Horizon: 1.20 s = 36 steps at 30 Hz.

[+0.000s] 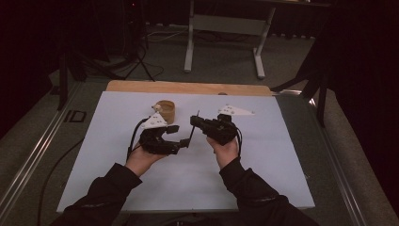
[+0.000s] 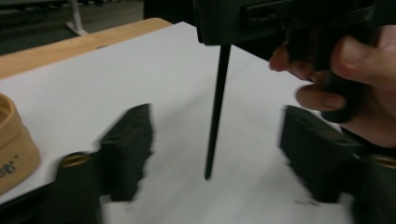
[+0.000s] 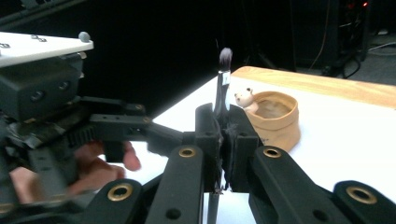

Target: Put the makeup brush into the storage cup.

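My right gripper (image 1: 194,121) is shut on a thin black brush (image 1: 192,133) and holds it nearly upright over the white sheet. In the right gripper view the brush's dark bristle tip (image 3: 225,58) rises above the closed jaws of the right gripper (image 3: 225,126). My left gripper (image 1: 179,136) is open, one jaw on each side of the brush's lower handle (image 2: 215,112), which touches neither. The handle's end hangs just above the sheet. A tan cup-like pouch (image 1: 165,111) with a small bear figure (image 3: 243,99) on its rim stands just behind the left gripper.
A white sheet (image 1: 263,165) covers the table, with a strip of wooden board (image 1: 188,87) at its far edge. Beyond the table are dark floor, cables and a grey table frame (image 1: 225,28). The person's right hand (image 2: 355,70) is close to the left gripper's right jaw.
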Tool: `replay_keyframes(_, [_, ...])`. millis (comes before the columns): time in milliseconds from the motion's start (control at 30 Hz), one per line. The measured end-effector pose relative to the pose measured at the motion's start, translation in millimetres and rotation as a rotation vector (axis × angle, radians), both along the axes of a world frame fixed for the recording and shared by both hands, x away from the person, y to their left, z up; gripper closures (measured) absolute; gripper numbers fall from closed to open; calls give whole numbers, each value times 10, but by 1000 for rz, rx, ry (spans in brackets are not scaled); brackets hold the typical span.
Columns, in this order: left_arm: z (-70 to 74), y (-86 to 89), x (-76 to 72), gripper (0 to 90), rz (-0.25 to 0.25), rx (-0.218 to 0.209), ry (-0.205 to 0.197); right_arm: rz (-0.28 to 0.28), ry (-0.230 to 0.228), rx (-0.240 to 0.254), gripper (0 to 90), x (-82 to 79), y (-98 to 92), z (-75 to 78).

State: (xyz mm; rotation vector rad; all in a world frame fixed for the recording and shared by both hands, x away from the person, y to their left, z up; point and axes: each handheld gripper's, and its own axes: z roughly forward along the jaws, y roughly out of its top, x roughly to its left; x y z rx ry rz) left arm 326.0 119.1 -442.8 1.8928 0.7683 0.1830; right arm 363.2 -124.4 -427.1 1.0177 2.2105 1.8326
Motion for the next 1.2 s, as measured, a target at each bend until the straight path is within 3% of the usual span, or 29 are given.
replay_keyframes(33, [-1, 8, -11, 120, -15, 18, -10, -1, -11, -6, 856, 7, -4, 12])
replay_keyframes(100, [-5, 26, -50, 77, -8, 44, -36, 1, -21, -9, 856, 23, -10, 37])
replay_keyframes(200, [-22, 68, -91, 19, -9, 39, -31, 7, -42, -21, 855, 56, -17, 74])
replay_keyframes(433, [-117, 185, -188, 6, 7, 60, -47, 0, -86, -53, 855, 127, -3, 128])
replay_keyframes(533, [-179, 244, -255, 7, 24, 93, -66, 8, -95, -56, 855, 162, 11, 156])
replay_keyframes(833, [-438, 414, -399, 7, 106, 86, -56, 10, -130, -56, 855, 294, 52, 256])
replay_keyframes(967, [-535, 467, -455, 7, 148, 83, -29, 16, -153, -60, 855, 356, 90, 302])
replay_keyframes(1200, [-605, 564, -552, 7, 215, 99, -31, 36, -193, -54, 855, 500, 194, 353])
